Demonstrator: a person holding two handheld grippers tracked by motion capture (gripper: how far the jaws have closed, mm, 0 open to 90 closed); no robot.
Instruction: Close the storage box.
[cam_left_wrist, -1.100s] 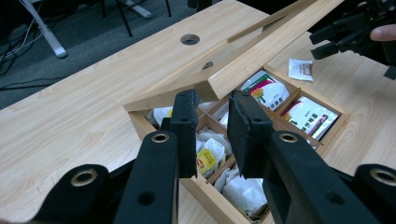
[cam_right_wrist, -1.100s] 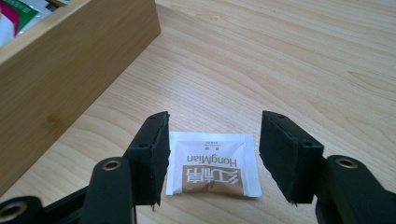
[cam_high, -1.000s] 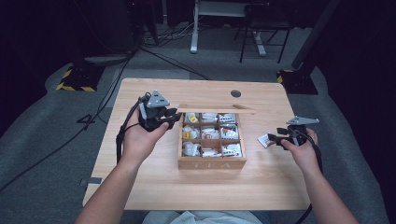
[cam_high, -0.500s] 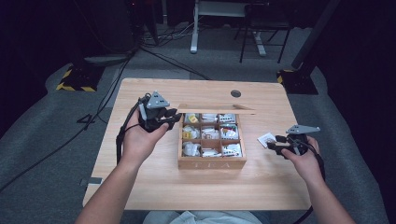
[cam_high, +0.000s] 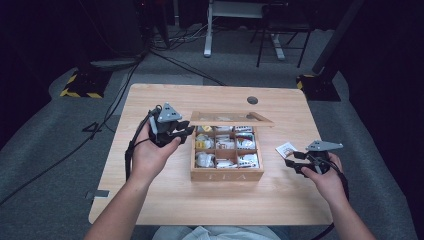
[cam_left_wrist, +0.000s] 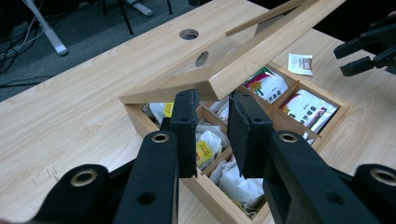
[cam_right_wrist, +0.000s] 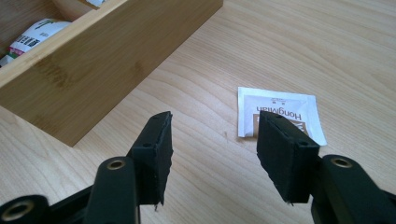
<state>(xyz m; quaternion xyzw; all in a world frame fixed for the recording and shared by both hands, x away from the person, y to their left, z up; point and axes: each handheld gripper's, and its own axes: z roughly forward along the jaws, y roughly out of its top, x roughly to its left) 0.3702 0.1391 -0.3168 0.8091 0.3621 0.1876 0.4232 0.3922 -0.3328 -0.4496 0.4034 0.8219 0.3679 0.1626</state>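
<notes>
Wooden tea box (cam_high: 227, 174) sits mid-table, its compartments packed with sachets. Glass-paned lid (cam_high: 231, 118) is raised and tilted back over the far side.

Left gripper (cam_high: 184, 131) hovers at the box's left edge, close under the lid's near corner. Jaws stand a narrow gap apart with nothing between them. In the left gripper view the lid's wooden frame (cam_left_wrist: 275, 44) hangs just past the tips; I cannot tell whether they touch it.

Right gripper (cam_high: 295, 162) is low over the table (cam_high: 150, 200), right of the box. Jaws wide open, empty. A single white tea sachet (cam_right_wrist: 276, 113) lies flat on the wood just ahead of the right-hand jaw, off to one side rather than between the two.

Risks, as I judge them:
- If the lid isn't propped, a nudge from the left jaws could drop it shut.
- Sachet is thin and flat. Closing from here would likely catch one edge and skid it along the wood.
- A downward pinch could scrape the tips on the tabletop.
</notes>
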